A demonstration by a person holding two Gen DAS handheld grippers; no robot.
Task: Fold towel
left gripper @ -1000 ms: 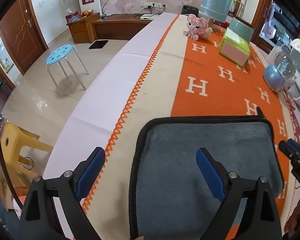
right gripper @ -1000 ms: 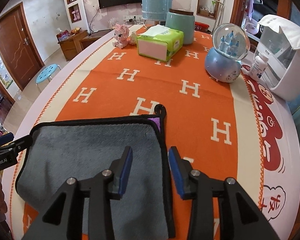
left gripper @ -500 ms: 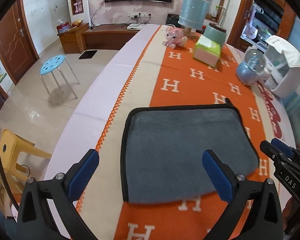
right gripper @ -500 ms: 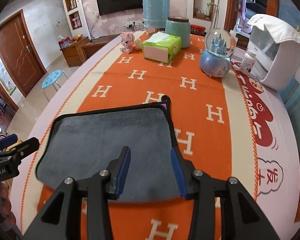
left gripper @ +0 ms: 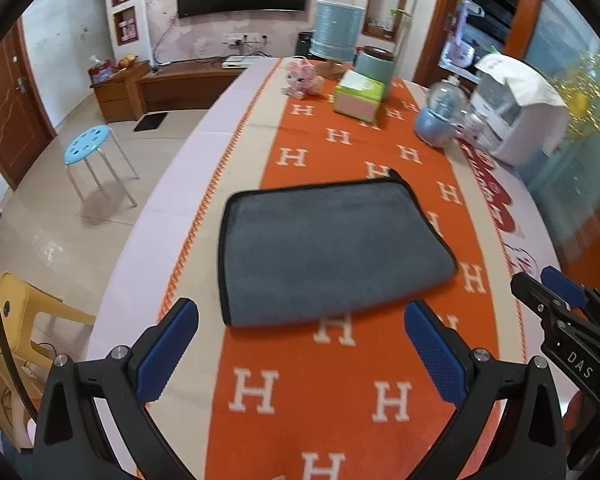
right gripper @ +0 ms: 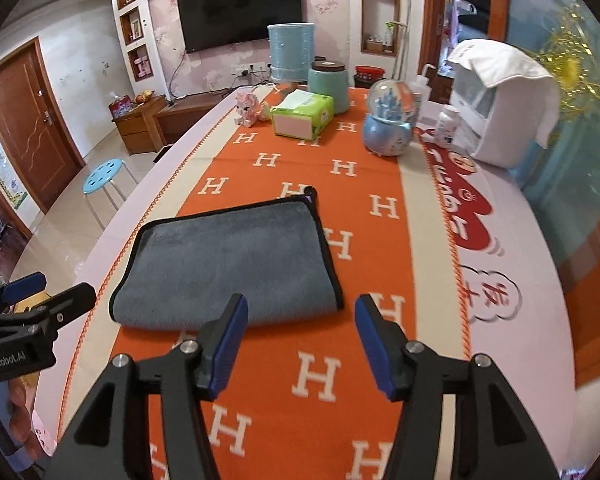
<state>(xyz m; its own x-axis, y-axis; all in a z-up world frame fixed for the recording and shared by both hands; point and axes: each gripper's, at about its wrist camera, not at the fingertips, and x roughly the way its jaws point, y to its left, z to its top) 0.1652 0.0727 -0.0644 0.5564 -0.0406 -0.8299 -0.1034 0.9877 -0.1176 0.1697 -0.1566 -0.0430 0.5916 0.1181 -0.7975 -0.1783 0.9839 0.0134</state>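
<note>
Left gripper [left gripper: 300, 344] above orange tablecloth [left gripper: 320, 392], near side of towel, jaws wide apart, empty. Right gripper [right gripper: 302, 340] likewise, jaws apart. Grey towel [left gripper: 328, 248] folded flat, black-edged.

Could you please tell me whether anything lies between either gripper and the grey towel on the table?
Nothing visible does. Only bare orange tablecloth separates the open right gripper and the open left gripper from the folded grey towel. The tissue box and snow globe sit well beyond it.
</note>
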